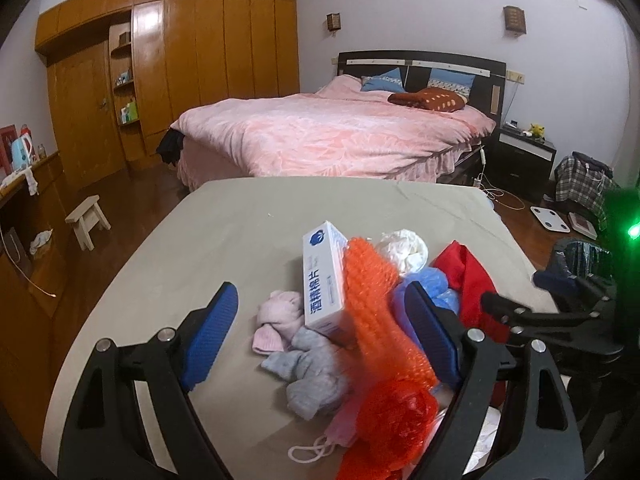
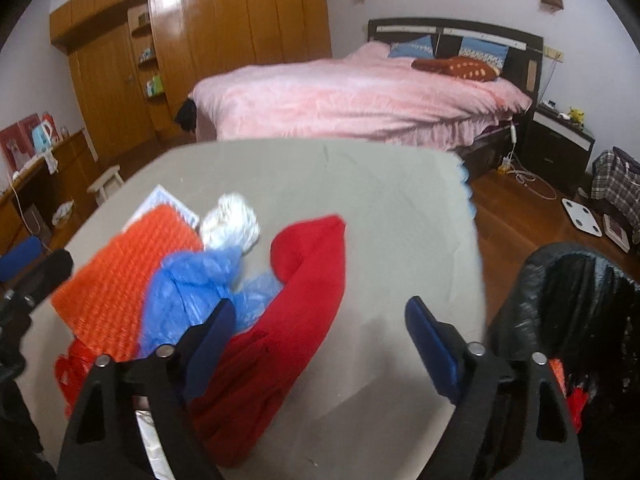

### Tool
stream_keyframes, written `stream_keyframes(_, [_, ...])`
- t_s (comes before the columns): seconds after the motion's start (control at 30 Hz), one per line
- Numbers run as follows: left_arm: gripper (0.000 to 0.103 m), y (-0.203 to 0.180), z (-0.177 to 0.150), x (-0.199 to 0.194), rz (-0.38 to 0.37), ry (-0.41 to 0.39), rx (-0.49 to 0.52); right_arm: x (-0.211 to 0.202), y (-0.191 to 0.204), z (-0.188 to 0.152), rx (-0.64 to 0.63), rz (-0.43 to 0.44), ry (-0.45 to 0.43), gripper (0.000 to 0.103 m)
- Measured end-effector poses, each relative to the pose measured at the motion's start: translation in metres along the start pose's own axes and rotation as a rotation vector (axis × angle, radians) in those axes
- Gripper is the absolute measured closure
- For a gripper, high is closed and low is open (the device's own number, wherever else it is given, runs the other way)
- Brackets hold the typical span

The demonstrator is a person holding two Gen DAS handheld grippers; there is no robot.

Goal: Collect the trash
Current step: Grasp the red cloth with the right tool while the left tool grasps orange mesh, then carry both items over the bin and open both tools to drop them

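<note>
Trash pile: orange mesh (image 1: pixel 370 292), white box (image 1: pixel 324 276), blue plastic (image 2: pixel 200 292) heaped on grey table (image 2: pixel 380 208).
Left view only: pink and grey socks (image 1: pixel 296 344), left gripper (image 1: pixel 320 320) jaws wide, empty.
Right view only: black-lined bin (image 2: pixel 560 304) beside table; right gripper (image 2: pixel 320 332) jaws wide over red cloth (image 2: pixel 288 320).

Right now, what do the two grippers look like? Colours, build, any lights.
Both match: the left gripper and right gripper have matte black angular linkage arms with round silver pivot pins and two long fingers faced with ribbed blue pads. In the left view, a green light glows on the right gripper's body. No cables, markings or sleeves visible.
</note>
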State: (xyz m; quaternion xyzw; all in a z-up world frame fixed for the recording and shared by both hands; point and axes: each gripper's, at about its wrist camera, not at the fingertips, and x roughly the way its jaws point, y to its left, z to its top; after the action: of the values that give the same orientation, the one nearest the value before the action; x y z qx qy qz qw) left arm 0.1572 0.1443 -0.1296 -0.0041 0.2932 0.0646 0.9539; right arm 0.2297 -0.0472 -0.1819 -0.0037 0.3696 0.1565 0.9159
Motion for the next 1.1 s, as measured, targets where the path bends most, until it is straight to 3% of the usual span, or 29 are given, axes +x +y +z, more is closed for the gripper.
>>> stream_keyframes(0.23, [0.024, -0.002, -0.008, 0.004, -0.02, 0.014, 0.003, 0.012, 0.002, -0.007, 0.0, 0.042, 0.079, 0.044])
stream_keyframes(0.3, [0.024, -0.005, -0.01, 0.004, -0.025, 0.016, 0.004, 0.015, 0.002, -0.01, 0.003, 0.066, 0.111, 0.058])
stream_keyframes(0.47, [0.032, -0.011, -0.013, 0.005, -0.042, 0.03, 0.006, 0.015, 0.005, -0.013, -0.003, 0.117, 0.136, 0.082])
stream_keyframes(0.7, [0.046, -0.021, -0.017, 0.009, -0.066, 0.061, 0.024, 0.0, 0.007, -0.007, -0.023, 0.115, 0.095, 0.086])
stream_keyframes(0.9, [0.071, -0.027, -0.022, 0.016, -0.101, 0.098, 0.035, -0.014, -0.001, 0.003, -0.009, 0.117, 0.06, 0.086])
stream_keyframes(0.97, [0.084, -0.028, -0.022, 0.017, -0.111, 0.104, 0.034, -0.018, -0.003, 0.006, -0.005, 0.116, 0.051, 0.086])
stream_keyframes(1.1, [0.091, -0.03, -0.021, 0.013, -0.118, 0.091, 0.034, -0.024, -0.005, 0.009, -0.003, 0.117, 0.036, 0.086])
